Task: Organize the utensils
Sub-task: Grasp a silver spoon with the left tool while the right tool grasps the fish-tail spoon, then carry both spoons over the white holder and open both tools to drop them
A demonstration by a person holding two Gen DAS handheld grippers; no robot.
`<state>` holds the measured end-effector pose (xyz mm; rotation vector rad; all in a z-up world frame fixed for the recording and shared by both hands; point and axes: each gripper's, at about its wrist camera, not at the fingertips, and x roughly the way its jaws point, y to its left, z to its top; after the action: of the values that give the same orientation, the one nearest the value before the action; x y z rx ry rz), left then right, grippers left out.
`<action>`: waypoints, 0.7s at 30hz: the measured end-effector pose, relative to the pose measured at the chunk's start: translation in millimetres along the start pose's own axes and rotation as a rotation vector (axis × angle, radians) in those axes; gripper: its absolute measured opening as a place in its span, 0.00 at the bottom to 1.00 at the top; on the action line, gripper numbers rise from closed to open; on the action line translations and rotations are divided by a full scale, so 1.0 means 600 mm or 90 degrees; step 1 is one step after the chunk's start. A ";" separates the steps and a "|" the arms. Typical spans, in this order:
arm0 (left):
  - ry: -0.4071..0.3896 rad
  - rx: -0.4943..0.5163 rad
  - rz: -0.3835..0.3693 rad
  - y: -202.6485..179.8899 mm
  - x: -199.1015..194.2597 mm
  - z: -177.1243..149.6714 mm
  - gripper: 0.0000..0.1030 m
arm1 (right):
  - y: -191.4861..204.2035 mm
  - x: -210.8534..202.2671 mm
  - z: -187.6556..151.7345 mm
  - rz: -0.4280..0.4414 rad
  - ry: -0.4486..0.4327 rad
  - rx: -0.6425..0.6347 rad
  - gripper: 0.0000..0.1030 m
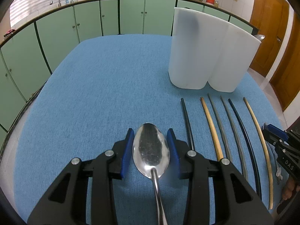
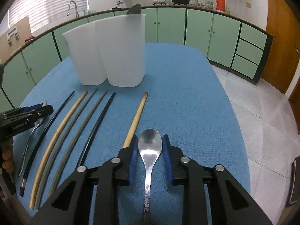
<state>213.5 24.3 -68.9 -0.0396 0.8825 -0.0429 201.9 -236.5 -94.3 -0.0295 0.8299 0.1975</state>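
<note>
In the left wrist view a steel spoon [image 1: 151, 150] lies on the blue cloth between the open blue pads of my left gripper [image 1: 151, 136]. In the right wrist view a smaller steel spoon [image 2: 150, 146] lies between the open pads of my right gripper [image 2: 149, 142]. Whether the pads touch the spoons I cannot tell. Several chopsticks [image 1: 232, 135] lie side by side between the two grippers; they also show in the right wrist view [image 2: 78, 127]. A white two-compartment holder [image 1: 208, 50] stands behind them, with a dark utensil head [image 2: 134, 9] sticking out of it.
The blue cloth table [image 1: 105, 86] drops off to a tiled floor [image 2: 262, 112] on the right. Green cabinets [image 1: 131, 16] run behind the table. My right gripper [image 1: 277, 135] shows at the right edge, my left gripper [image 2: 37, 110] at the left edge.
</note>
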 end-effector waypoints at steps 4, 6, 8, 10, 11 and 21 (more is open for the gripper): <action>-0.003 -0.009 -0.008 0.003 -0.003 0.000 0.34 | -0.001 -0.008 -0.001 -0.001 -0.010 0.004 0.25; -0.006 -0.014 -0.013 0.005 -0.006 -0.001 0.34 | -0.003 -0.021 0.000 0.004 -0.032 0.007 0.25; -0.014 -0.017 -0.017 0.007 -0.011 -0.001 0.34 | -0.004 -0.039 0.002 0.002 -0.055 0.008 0.25; -0.027 -0.019 -0.025 0.007 -0.021 -0.001 0.34 | -0.006 -0.055 0.005 0.004 -0.074 0.011 0.25; -0.038 -0.019 -0.028 0.006 -0.029 0.000 0.34 | -0.007 -0.064 0.007 0.006 -0.086 0.013 0.25; -0.178 -0.021 -0.054 0.004 -0.110 0.002 0.34 | -0.005 -0.124 0.028 0.028 -0.172 0.019 0.25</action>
<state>172.4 30.1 -17.5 -0.1117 0.6022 -0.0999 165.9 -249.8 -28.5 0.0432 0.5636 0.2257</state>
